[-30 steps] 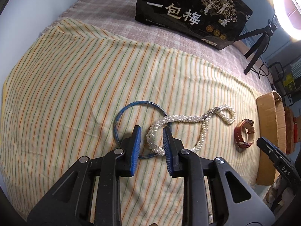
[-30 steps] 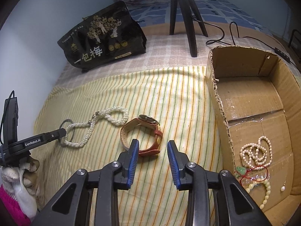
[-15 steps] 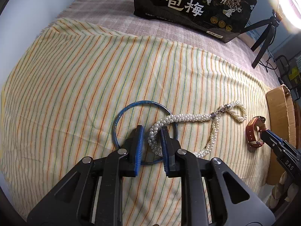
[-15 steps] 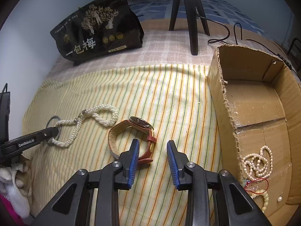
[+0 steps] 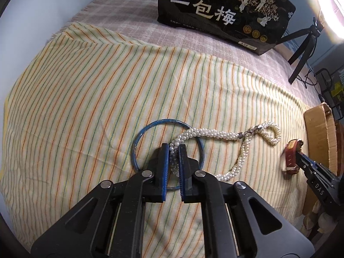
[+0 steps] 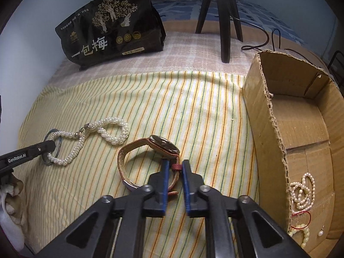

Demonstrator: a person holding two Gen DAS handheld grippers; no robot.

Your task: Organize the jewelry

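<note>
Step in hand: I judge both claws are at the grasp stage, each taking one piece off the cloth for the box.
Left gripper (image 5: pixel 174 148): lower centre of its view; I have the jaws pressed in on the pearl necklace (image 5: pixel 223 133), pinching a bunch of strands.
Blue bangle (image 5: pixel 137 142): flat on the cloth, ringing the pinch point; the pearls cross its rim.
Right gripper (image 6: pixel 174 165): lower centre of its view; jaws close on either side of the watch (image 6: pixel 148 148) strap, a sliver of gap showing, so I cannot tell if it grips.
Cardboard box (image 6: pixel 266 133): right edge of the right view, already holding pearl strings in its lower corner.
Next move, my guess: lift straight, keep the bangle from snagging, carry rightward over the box wall.
Surface: striped cloth (image 5: pixel 90 90) over a checked cover.
Room: black snack bag (image 6: pixel 111 28) at the top, tripod legs (image 6: pixel 223 17) behind, ring light in the left view's upper right.
</note>
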